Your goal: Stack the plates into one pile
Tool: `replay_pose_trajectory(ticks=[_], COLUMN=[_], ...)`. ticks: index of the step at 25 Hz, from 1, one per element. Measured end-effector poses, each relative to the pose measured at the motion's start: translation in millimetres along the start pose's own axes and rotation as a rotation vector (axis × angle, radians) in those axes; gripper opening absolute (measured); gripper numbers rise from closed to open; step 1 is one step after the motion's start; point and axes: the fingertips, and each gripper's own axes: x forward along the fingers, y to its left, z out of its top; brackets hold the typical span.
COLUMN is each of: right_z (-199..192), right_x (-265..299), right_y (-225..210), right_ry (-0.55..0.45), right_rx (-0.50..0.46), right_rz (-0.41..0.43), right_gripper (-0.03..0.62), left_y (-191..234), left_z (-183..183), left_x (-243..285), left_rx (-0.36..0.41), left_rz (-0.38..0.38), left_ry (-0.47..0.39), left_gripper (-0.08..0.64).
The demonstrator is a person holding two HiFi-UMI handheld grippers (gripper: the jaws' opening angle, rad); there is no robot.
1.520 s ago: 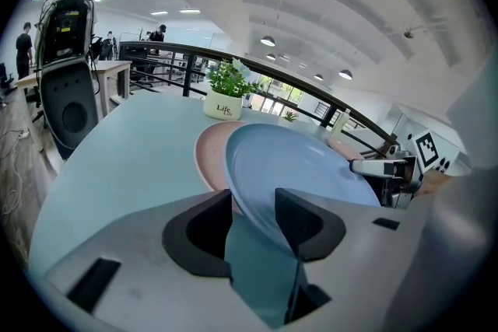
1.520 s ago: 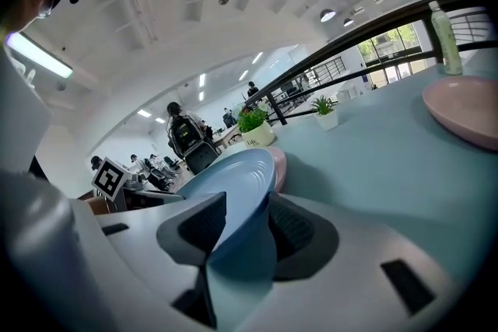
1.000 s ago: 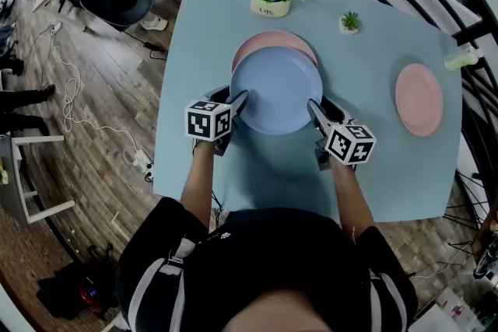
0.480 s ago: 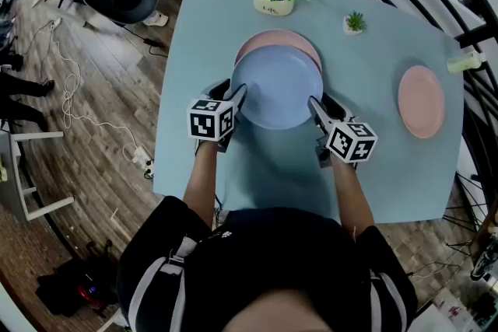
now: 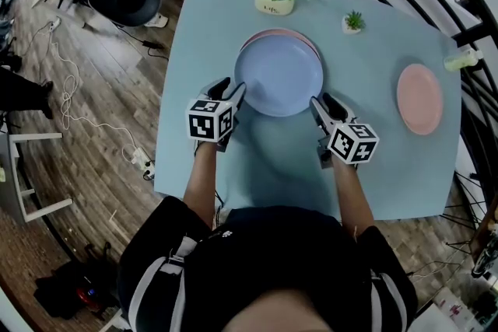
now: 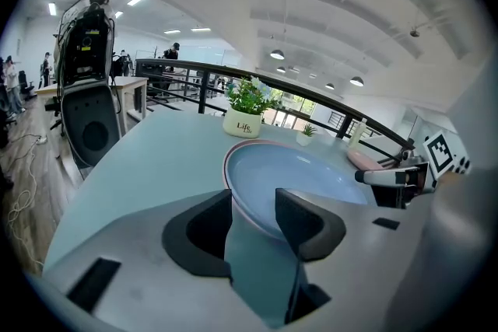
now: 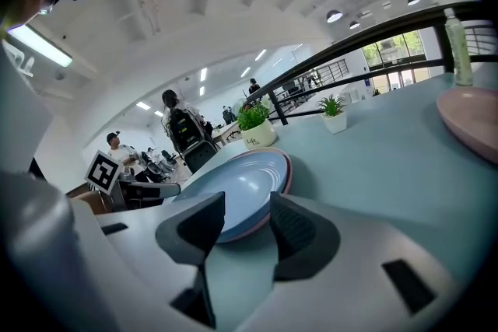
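A round pale blue plate (image 5: 280, 78) sits on top of a round pink plate (image 5: 289, 33) at the middle of the light blue table (image 5: 389, 167). Only a thin crescent of the pink rim shows, along the far edge. A second round pink plate (image 5: 419, 99) lies alone well to the right, near the table's right edge.

The left gripper (image 5: 236, 92) has its tips at the near-left rim of the blue plate. In the left gripper view its jaws are spread. The rim of the blue plate (image 6: 296, 175) shows in the gap between them and is not pinched.

The right gripper (image 5: 317, 103) is at the near-right rim. In the right gripper view its jaws are also spread. The stacked blue plate (image 7: 233, 186) and the pink rim under it (image 7: 286, 167) lie just beyond the tips.

At the far side of the table stand a white pot of flowers and green leaves (image 5: 274, 0) and, to its right, a small green potted plant (image 5: 354, 22). A pale bottle (image 5: 461, 58) lies at the far right edge, beyond the lone pink plate.
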Motion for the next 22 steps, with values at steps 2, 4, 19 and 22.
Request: replay_pose_trajectory(ticks=[2, 4, 19, 22], right_z=[-0.2, 0.2, 13.7, 21.7], right_x=[-3.0, -6.9, -74.0, -96.8], right_y=[3.5, 6.5, -6.3, -13.8], right_ry=[-0.008, -0.016, -0.214, -0.248], right_rx=[0.002, 0.003, 0.04, 0.045], right_rz=[0.001, -0.001, -0.106, -0.077], right_gripper=[0.186, 0.186, 0.16, 0.158], left_y=[-2.1, -5.0, -72.2, -101.7], left_z=[0.8, 1.3, -1.1, -0.1], left_x=[-2.8, -5.1, -14.2, -15.9], left_rx=[-0.001, 0.001, 0.047, 0.058], left_rz=[-0.006, -0.016, -0.16, -0.161], left_ry=[-0.01, -0.017, -0.099, -0.111], left_gripper=[0.175, 0.175, 0.172, 0.172])
